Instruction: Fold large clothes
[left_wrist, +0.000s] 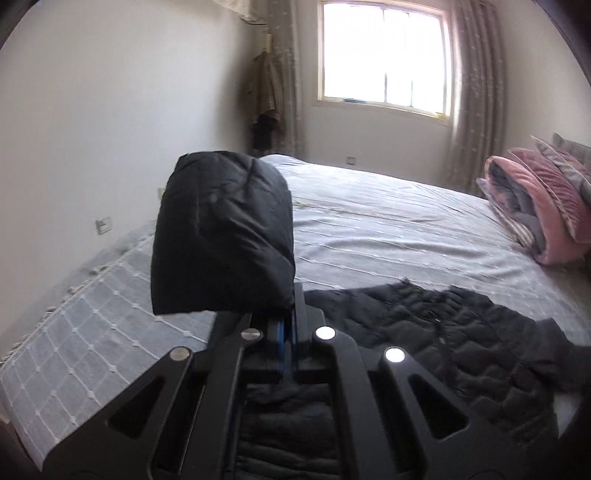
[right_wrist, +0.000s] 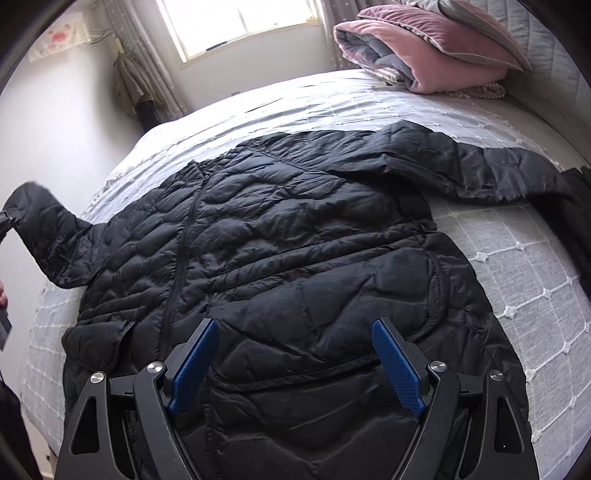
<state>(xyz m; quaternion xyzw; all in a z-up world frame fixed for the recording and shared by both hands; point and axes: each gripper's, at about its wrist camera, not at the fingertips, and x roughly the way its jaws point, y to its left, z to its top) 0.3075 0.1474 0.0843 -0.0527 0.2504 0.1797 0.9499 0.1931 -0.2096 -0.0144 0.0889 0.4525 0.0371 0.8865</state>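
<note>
A black quilted puffer jacket (right_wrist: 295, 251) lies spread front-up on the bed, zipper running down its left half. Its right sleeve (right_wrist: 491, 173) stretches out toward the right. My left gripper (left_wrist: 290, 314) is shut on the cuff of the left sleeve (left_wrist: 225, 236) and holds it lifted above the bed; the same raised sleeve (right_wrist: 40, 221) shows at the left edge of the right wrist view. My right gripper (right_wrist: 295, 332) is open and empty, hovering just above the jacket's lower hem (right_wrist: 295, 380).
The bed has a grey checked cover (right_wrist: 517, 280). A folded pink and grey quilt with pillows (right_wrist: 424, 48) lies at the head of the bed. A window with curtains (left_wrist: 384, 55) is beyond the bed, a white wall (left_wrist: 92, 110) on the left.
</note>
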